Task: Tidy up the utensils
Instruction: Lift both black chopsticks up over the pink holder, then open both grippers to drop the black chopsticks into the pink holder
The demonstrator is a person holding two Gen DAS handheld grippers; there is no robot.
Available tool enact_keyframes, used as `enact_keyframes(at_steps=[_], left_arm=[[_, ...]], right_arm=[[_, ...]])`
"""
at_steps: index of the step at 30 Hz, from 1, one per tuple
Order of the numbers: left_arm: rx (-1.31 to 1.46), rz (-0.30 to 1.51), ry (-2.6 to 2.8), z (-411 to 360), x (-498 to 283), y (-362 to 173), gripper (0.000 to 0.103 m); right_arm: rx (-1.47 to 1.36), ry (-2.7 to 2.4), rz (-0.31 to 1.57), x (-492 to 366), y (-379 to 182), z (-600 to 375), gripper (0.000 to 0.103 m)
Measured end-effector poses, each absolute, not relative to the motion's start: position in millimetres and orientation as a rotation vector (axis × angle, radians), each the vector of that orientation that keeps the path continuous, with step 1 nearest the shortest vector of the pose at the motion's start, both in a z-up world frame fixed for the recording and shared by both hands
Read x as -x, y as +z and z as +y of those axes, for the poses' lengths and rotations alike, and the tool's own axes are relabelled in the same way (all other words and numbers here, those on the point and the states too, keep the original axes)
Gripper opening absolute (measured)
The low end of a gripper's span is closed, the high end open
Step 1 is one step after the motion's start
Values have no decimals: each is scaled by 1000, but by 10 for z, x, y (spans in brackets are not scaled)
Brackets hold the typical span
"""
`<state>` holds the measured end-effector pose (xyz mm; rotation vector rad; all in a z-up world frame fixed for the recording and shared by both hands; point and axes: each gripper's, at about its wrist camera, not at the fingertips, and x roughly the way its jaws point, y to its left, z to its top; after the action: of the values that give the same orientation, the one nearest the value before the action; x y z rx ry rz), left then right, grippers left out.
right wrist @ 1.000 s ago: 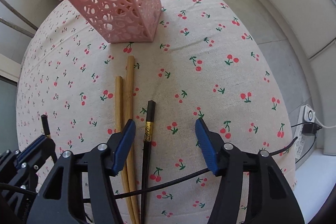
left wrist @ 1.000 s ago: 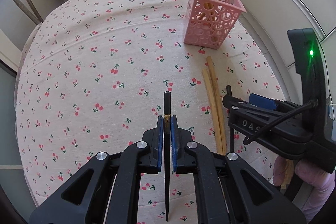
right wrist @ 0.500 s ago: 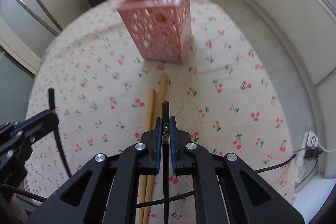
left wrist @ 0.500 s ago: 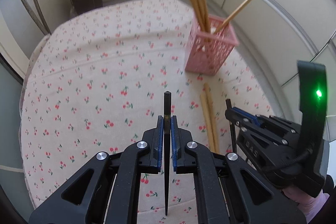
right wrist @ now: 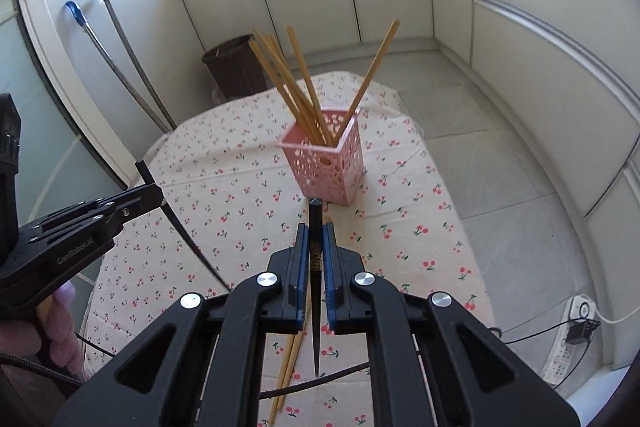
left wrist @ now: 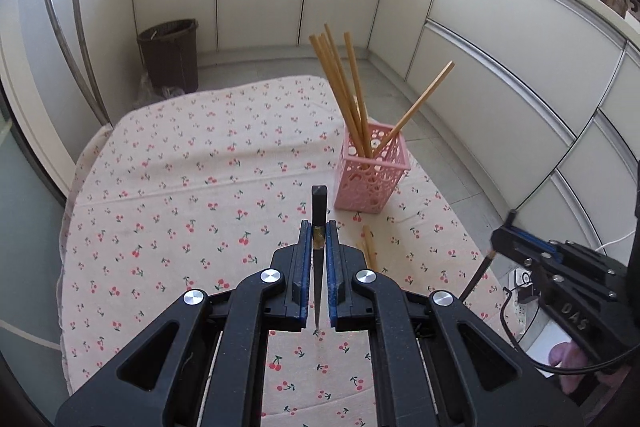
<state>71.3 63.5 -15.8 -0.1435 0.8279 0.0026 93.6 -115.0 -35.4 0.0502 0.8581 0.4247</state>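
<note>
Carrying step: left gripper (left wrist: 318, 241) and right gripper (right wrist: 316, 241) each clamped on a black chopstick (left wrist: 319, 211), short of the basket (right wrist: 326, 163). Next: tip both in (two bamboo sticks (right wrist: 290, 355), apparently, left beside it).

2 black chopsticks (left wrist: 319, 211), 2 loose bamboo ones (right wrist: 289, 355), 5 in 1 pink basket (right wrist: 340, 163).
</note>
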Motion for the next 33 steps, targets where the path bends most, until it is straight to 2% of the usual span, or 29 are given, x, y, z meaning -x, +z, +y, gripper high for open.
enact_keyframes(at_steps=[10, 19, 24, 33], left_arm=[[181, 670, 8, 675, -717, 465, 6], [259, 552, 9, 677, -995, 948, 6], [277, 532, 15, 580, -1245, 1004, 6], [292, 548, 39, 511, -1681, 789, 6]], right_arm=[[-164, 435, 723, -980, 373, -1475, 7], [-278, 424, 583, -1360, 1045, -1705, 7], [-290, 418, 561, -1571, 1107, -1700, 7], [-307, 400, 626, -1843, 810, -1715, 7]])
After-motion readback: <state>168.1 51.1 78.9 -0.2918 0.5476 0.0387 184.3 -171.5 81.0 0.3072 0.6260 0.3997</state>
